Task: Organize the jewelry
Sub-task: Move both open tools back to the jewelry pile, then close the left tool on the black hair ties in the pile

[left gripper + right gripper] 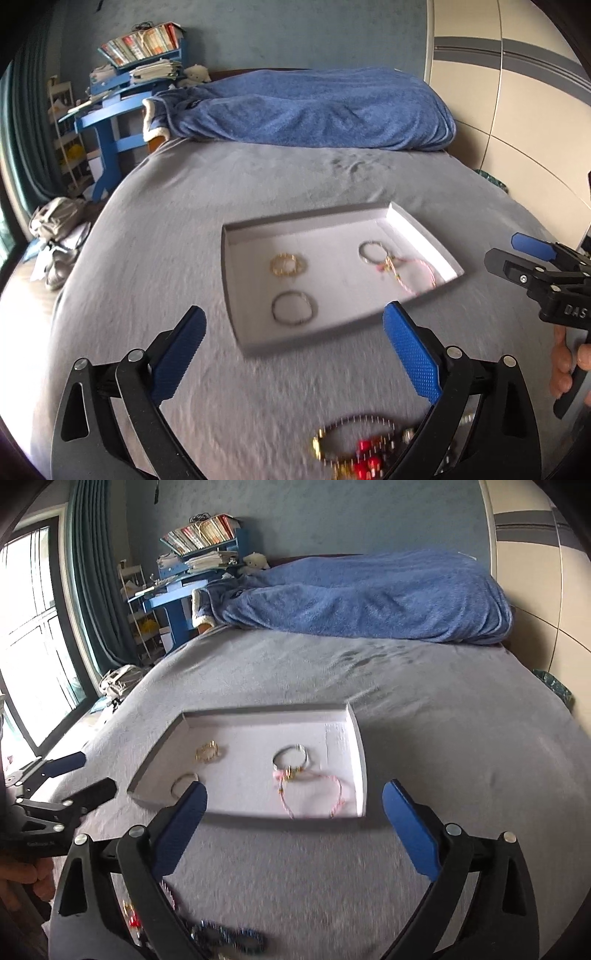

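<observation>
Two hand-held grippers, alike; left gripper (293, 349) and right gripper (294, 825) each with black linkage arms, triangular cut-outs, round silver screws at the pivots; fingers (412, 354) faced with blue dimpled pads; white letters "DAS" on the right gripper's black body; bare hand (565, 365) around its handle.

Right hand-held gripper (294, 801) gapes empty; four bracelets lie in tray (360, 738).

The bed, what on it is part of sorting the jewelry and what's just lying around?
Part of the job:
white tray
gold bracelet
silver ring bracelet
pink cord bracelet
red beaded pile
dark blue bracelet

Just lying about:
blue blanket
plush toy
books
</observation>
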